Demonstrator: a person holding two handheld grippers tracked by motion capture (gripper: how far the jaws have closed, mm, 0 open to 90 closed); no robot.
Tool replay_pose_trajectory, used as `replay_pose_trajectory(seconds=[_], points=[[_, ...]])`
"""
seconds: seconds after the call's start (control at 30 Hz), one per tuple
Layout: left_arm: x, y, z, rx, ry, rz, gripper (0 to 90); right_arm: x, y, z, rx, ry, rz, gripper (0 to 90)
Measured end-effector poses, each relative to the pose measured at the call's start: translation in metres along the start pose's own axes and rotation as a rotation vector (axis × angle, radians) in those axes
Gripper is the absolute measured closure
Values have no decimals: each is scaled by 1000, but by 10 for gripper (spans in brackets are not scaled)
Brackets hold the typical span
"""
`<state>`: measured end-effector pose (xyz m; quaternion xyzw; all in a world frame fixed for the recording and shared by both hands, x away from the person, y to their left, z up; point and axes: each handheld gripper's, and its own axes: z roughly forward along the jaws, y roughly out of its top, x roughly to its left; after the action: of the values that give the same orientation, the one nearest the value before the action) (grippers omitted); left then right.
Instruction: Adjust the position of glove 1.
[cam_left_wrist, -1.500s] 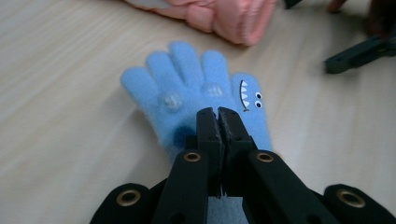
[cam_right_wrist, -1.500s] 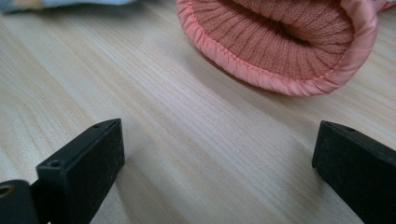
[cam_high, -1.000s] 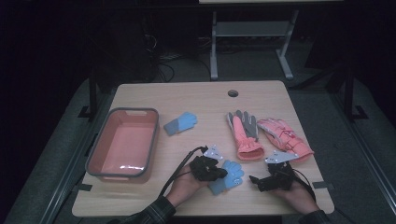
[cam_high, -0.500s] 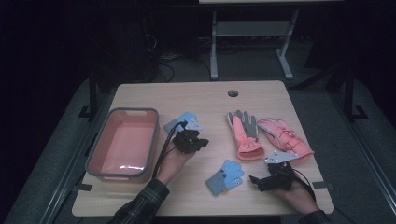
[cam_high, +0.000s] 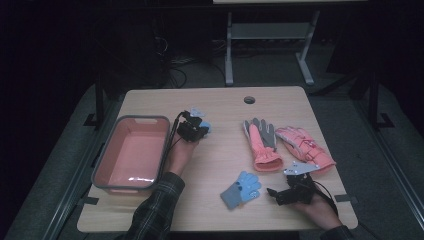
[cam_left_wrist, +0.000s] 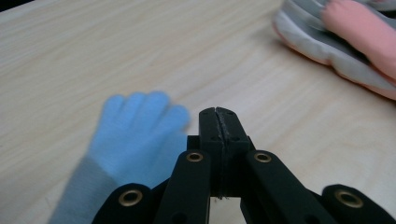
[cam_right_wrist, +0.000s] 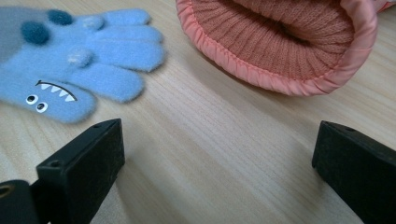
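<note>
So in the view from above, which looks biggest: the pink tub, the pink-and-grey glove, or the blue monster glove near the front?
Largest to smallest:
1. pink tub
2. pink-and-grey glove
3. blue monster glove

The blue glove lies nearer the camera yet looks smallest, so the order seems safe.

Four gloves and a pink tub on the desk

A blue monster-face glove (cam_high: 241, 188) lies flat at 6 o'clock; its plain blue mate (cam_left_wrist: 135, 135) lies toward 11, beside the empty pink tub (cam_high: 131, 154) at 9. Two pink-and-grey gloves (cam_high: 262, 142) lie at 3.
</note>
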<state>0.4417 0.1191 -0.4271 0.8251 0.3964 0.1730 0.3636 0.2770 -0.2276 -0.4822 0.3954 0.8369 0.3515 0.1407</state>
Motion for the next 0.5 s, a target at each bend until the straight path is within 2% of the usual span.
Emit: replay_pose_trajectory(seconds=[0.07,0.27,0.33,0.43,0.5], points=[[5,0,5,27,12,1,896,0,0,0,0,0,1,17],[13,-4,17,48,49,-16,896,0,0,0,1,0,1,17],[15,-7,23,73,62,-15,896,0,0,0,1,0,1,17],[17,-14,32,102,64,-26,896,0,0,0,1,0,1,17],[17,-18,34,97,54,-34,896,0,0,0,1,0,1,17]])
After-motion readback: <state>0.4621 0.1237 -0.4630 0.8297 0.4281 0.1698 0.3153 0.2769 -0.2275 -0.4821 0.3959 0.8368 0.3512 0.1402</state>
